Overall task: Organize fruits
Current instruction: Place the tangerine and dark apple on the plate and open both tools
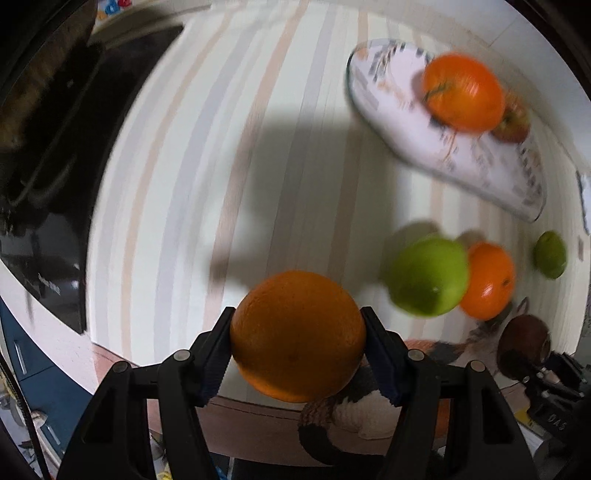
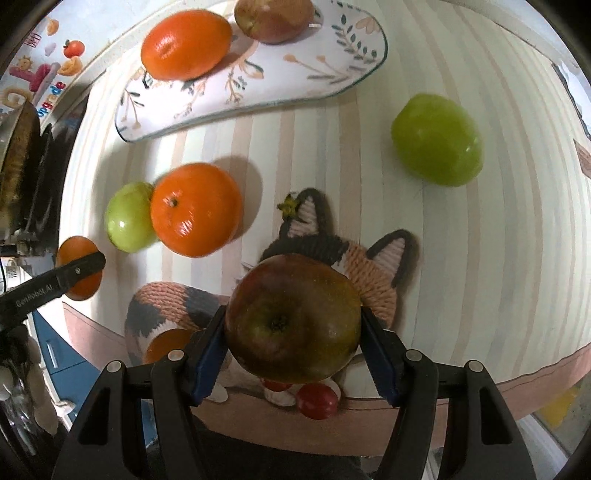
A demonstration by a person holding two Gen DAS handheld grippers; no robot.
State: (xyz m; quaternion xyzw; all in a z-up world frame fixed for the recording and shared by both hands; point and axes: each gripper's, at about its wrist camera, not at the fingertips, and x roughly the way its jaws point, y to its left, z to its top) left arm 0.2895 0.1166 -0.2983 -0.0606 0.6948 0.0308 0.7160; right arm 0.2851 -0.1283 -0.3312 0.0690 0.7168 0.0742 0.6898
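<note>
My left gripper (image 1: 297, 332) is shut on an orange (image 1: 297, 334) and holds it above the striped tablecloth. My right gripper (image 2: 293, 323) is shut on a red-green apple (image 2: 293, 319) above a knitted cat basket (image 2: 373, 273). A floral plate (image 2: 258, 85) holds an orange (image 2: 186, 44) and a red apple (image 2: 275, 18); the plate also shows in the left wrist view (image 1: 406, 122). A green apple (image 2: 129, 221) touches an orange (image 2: 195, 208) on the cloth. Another green apple (image 2: 437, 140) lies to the right.
The left gripper with its orange (image 2: 79, 269) shows at the right wrist view's left edge. A dark appliance (image 1: 44, 184) stands at the table's left side. A small red fruit (image 2: 317, 400) sits under my right gripper. The table's front edge runs close below both grippers.
</note>
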